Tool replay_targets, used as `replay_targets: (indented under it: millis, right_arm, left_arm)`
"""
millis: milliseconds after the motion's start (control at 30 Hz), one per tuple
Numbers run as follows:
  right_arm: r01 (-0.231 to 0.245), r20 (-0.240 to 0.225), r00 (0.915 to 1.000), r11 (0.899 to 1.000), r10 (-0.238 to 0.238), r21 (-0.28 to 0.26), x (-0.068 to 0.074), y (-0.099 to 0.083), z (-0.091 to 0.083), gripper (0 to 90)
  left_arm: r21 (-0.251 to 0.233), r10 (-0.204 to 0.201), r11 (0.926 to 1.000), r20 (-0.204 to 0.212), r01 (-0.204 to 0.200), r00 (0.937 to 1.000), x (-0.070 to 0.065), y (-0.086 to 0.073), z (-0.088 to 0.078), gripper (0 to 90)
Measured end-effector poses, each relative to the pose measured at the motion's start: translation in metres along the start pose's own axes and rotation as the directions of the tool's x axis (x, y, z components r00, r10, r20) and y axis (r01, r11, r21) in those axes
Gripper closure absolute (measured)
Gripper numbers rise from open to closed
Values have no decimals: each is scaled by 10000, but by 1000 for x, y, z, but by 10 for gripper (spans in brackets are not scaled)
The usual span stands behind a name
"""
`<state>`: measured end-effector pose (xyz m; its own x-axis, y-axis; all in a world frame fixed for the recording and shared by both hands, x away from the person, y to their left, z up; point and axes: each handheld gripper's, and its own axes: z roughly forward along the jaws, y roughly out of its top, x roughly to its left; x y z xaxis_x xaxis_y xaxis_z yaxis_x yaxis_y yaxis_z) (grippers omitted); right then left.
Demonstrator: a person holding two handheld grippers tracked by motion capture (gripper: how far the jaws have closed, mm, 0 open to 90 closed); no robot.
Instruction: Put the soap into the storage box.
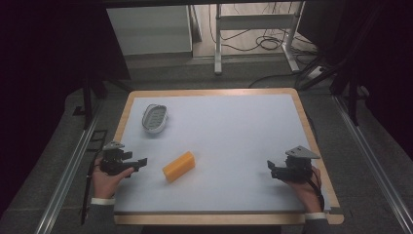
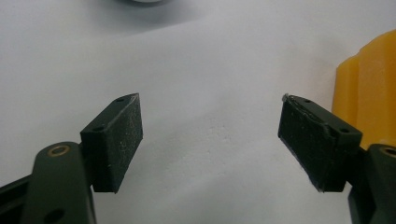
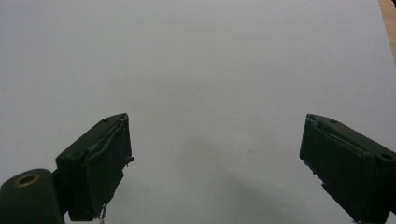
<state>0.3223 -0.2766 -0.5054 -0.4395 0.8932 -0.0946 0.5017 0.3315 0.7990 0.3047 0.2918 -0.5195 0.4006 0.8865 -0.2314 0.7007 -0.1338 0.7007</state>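
Observation:
An orange-yellow block (image 1: 178, 165) lies on the white table mat, a little left of centre. A grey oval dish (image 1: 154, 117) with a ribbed inside sits at the back left. My left gripper (image 1: 142, 161) rests near the mat's left edge, jaws pointing right at the block with a short gap between. In the left gripper view the left gripper (image 2: 210, 140) stands open over bare mat, the block (image 2: 369, 88) just beyond its right jaw. My right gripper (image 1: 269, 166) is near the right edge, pointing left. In its own view the right gripper (image 3: 215, 163) is open with nothing between the jaws.
The white mat (image 1: 234, 126) covers a wooden table (image 1: 311, 131) whose rim shows on all sides. Metal rails run along both sides of the table. Beyond the far edge are a white table frame (image 1: 253, 29) and cables on the floor.

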Motion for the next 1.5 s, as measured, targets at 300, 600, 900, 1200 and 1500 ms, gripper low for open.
replay_targets:
  millis: [300,600,900,1200,1500]
  right_arm:
    - [-226,11,9997,9996,226,-176,-11,-6,-7,92]
    - [-289,75,9995,9992,291,-275,-16,-11,-14,92]
    - [-300,171,9994,9993,304,-222,-17,-13,-16,91]
    - [-406,208,9989,9986,413,-338,-19,-12,-21,91]
    - [-349,212,9991,9991,354,-253,-19,-14,-19,91]
  left_arm:
    - [414,180,9990,-284,-168,9994,-10,3,-2,220]
    - [451,674,9967,56,-675,9977,-19,21,-21,212]
    - [812,721,9939,266,-741,9970,-19,29,-18,210]
    - [818,1025,9910,412,-1056,9939,-27,42,-22,208]
    - [892,1399,9855,509,-1440,9889,-35,51,-23,205]
